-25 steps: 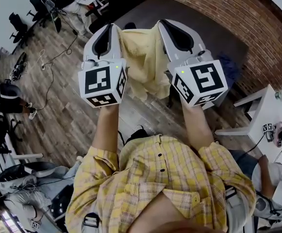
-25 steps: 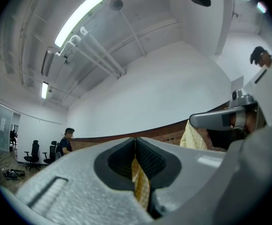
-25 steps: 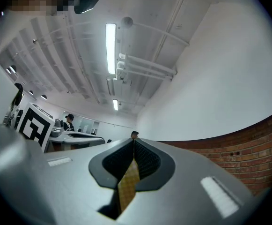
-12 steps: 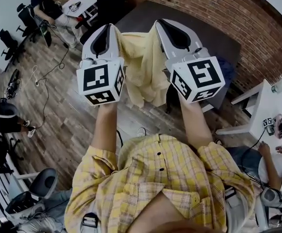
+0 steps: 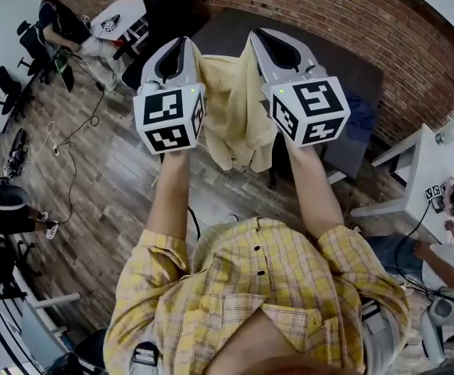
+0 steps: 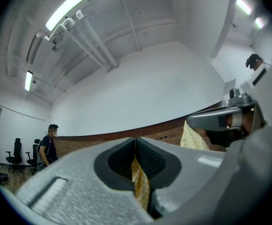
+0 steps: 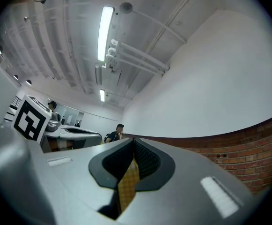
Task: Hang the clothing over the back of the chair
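One brick wall point(image 5: 383, 30) curves behind one wood floor point(image 5: 109, 170). One yellow shirt point(image 5: 238, 116) hangs in the air above that floor, spread between two grippers held up side by side. The left gripper point(image 5: 181, 45) has its jaws pinched together on one upper edge of the cloth. The right gripper point(image 5: 262, 37) is clamped the same way on the other edge. One person point(image 5: 58, 26) sits far off at the upper left.
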Demonstrator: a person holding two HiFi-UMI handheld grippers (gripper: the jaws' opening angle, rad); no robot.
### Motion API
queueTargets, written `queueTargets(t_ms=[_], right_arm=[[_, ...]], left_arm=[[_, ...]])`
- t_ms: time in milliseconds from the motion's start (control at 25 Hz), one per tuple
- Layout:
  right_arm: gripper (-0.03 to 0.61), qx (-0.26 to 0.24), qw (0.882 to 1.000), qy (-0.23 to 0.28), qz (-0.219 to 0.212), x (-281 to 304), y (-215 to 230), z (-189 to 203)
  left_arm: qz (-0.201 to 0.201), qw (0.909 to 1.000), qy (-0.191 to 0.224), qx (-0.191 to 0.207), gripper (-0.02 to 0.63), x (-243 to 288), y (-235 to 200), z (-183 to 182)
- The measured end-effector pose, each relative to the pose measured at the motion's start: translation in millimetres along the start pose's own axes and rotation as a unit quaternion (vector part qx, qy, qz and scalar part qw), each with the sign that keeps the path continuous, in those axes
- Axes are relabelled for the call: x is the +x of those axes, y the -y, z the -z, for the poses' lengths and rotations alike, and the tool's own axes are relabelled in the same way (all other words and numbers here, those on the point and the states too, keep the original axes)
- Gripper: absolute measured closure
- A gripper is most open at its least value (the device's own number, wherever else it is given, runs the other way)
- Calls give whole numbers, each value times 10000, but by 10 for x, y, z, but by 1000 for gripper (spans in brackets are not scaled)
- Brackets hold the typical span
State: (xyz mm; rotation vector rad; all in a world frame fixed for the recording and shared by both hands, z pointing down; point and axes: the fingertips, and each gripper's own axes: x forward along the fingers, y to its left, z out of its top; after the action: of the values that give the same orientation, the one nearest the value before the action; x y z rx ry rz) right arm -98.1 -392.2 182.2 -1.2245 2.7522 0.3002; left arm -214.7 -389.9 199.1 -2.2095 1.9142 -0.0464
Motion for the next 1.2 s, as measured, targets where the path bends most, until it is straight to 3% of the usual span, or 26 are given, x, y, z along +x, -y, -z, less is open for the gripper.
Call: queueTargets(t_ms=[520,1200], right_arm=[[566,-259,9964,-501,627,456,352,433],[566,23,9921,-967,802,854,680,925]], left_arm=[[278,9990,-321,-118,606,650,-93,369],[508,9962,-642,-295,606,1197,-99,724]])
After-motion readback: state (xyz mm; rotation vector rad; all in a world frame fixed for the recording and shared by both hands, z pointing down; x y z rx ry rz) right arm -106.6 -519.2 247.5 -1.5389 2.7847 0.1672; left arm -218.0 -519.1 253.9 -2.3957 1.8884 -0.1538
